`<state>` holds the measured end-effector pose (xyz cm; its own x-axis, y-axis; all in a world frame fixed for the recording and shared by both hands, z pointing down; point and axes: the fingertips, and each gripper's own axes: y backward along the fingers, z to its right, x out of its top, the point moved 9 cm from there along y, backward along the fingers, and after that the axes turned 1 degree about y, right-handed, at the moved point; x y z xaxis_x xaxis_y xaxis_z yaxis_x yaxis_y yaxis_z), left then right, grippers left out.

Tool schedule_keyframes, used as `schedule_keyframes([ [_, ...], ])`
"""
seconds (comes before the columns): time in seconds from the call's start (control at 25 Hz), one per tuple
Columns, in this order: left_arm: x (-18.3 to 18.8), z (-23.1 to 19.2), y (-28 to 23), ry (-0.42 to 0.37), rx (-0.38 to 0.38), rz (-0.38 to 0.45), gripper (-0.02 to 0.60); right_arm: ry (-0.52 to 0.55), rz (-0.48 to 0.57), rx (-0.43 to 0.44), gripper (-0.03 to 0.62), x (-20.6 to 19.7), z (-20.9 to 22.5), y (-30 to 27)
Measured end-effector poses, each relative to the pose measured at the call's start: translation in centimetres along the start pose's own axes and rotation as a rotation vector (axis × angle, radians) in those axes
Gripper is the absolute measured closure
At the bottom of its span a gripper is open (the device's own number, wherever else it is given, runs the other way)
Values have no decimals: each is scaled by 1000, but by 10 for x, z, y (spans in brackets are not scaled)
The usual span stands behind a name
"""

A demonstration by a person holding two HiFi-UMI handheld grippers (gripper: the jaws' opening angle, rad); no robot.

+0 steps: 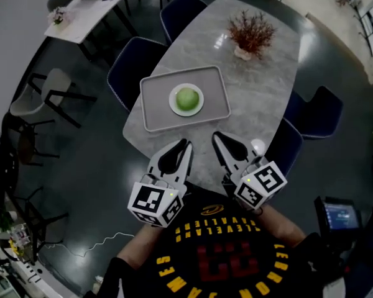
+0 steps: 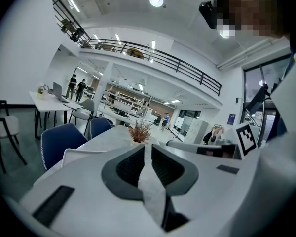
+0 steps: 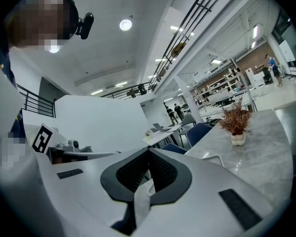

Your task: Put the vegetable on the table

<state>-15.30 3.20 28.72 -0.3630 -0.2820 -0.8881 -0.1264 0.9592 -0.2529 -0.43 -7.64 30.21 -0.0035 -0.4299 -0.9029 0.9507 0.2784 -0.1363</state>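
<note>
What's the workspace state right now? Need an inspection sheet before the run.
Surface: grey marbled table, glossy.
Job's things: round green vegetable on a white plate, which sits in a grey tray on the table's left half; not yet on the table itself.
Clutter: potted dried plant at the far end.
Grippers: left hand-held gripper jaws a narrow slit apart, nothing between; right hand-held gripper jaws together, empty; both at the near table edge.
Cables: white cable on the floor, lower left.
Surroundings: blue chairs around the table; lit screen at the right.
</note>
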Motion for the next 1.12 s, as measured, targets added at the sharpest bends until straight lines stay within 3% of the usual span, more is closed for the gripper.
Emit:
schedule_keyframes([
  [0.36, 20, -51, -35, 2, -5, -62, 534, 33, -77, -168, 588, 3, 25, -32],
  [0.48, 14, -69, -48, 19, -26, -108, 512, 13, -123, -203, 510, -12, 33, -41],
  [0.76, -2, -98, -62, 63, -56, -195, 497, -26, -182, -251, 511, -38, 36, -48],
  [1.12, -32, -142, -82, 132, -23, -333, 497, -107, -245, -336, 511, -61, 58, -57],
])
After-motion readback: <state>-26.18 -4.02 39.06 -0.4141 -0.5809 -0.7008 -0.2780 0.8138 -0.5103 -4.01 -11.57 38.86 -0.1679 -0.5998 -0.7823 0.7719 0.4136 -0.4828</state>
